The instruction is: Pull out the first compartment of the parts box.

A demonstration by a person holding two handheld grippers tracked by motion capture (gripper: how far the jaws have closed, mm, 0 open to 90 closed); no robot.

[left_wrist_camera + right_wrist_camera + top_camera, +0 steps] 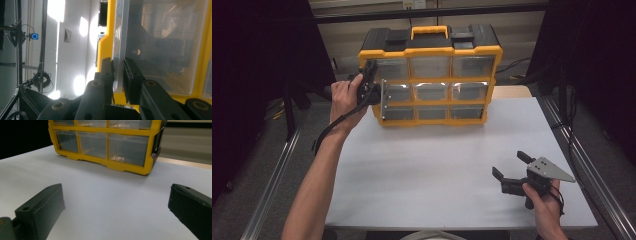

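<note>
The yellow and black drawer cabinet [432, 75] stands upright at the 12 o'clock edge of the white surface [437, 170], its long axis running 9 to 3 o'clock and its front facing 6 o'clock. It holds nine clear drawers in three rows of three; no contents can be made out through their fronts. A yellow carry handle [429, 32] sits on its black top. The left gripper [371, 90] is at the cabinet's 9 o'clock end, level with the middle row. In the left gripper view its fingers [132, 80] are drawn in on the clear front lip of the middle-left drawer [120, 50], one finger on each face, pinching it. The left hand [343, 99] wraps the gripper body with the forearm running up from 7 o'clock. The right gripper [509, 167] hovers low over the surface at about 4 o'clock from the cabinet, well apart from it, pointing toward 10 o'clock. Its fingers [40, 207] are spread wide with only bare surface between them. The right hand [546, 200] grips it from 5 o'clock.
</note>
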